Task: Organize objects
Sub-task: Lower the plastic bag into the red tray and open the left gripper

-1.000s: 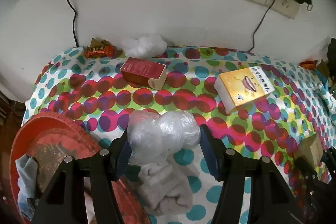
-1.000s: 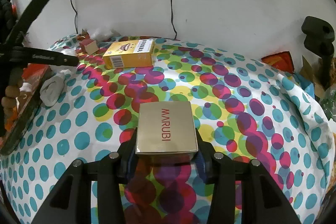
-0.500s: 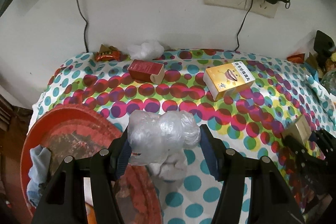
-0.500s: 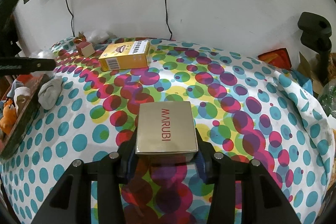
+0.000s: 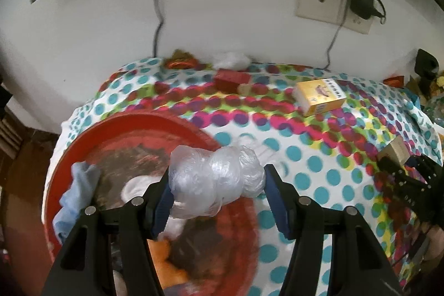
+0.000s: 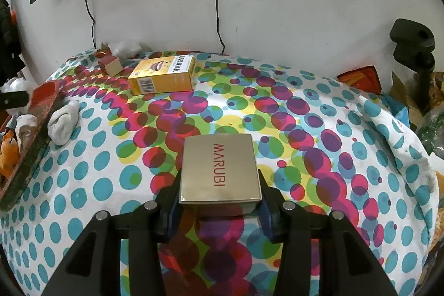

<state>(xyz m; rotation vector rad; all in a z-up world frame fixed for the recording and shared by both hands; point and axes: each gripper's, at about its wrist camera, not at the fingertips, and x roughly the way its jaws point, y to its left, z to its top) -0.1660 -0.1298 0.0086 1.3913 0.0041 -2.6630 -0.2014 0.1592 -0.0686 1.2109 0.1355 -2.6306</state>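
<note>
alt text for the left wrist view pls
The left gripper clamps a crumpled clear plastic bag above a red tray on a polka-dot tablecloth. A yellow box lies near the wall.

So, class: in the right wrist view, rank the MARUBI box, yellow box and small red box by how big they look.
1. MARUBI box, though nearest the camera, so its true size is unsure.
2. Yellow box.
3. Small red box.

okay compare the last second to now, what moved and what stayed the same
The left gripper has carried the crumpled plastic bag leftward, from above the dotted cloth to over the red tray, passing the white sock, which lies on the cloth against the tray's edge. Nothing was grasped or released. The right gripper still holds the MARUBI box, and the yellow box and small red box stayed put.
</note>
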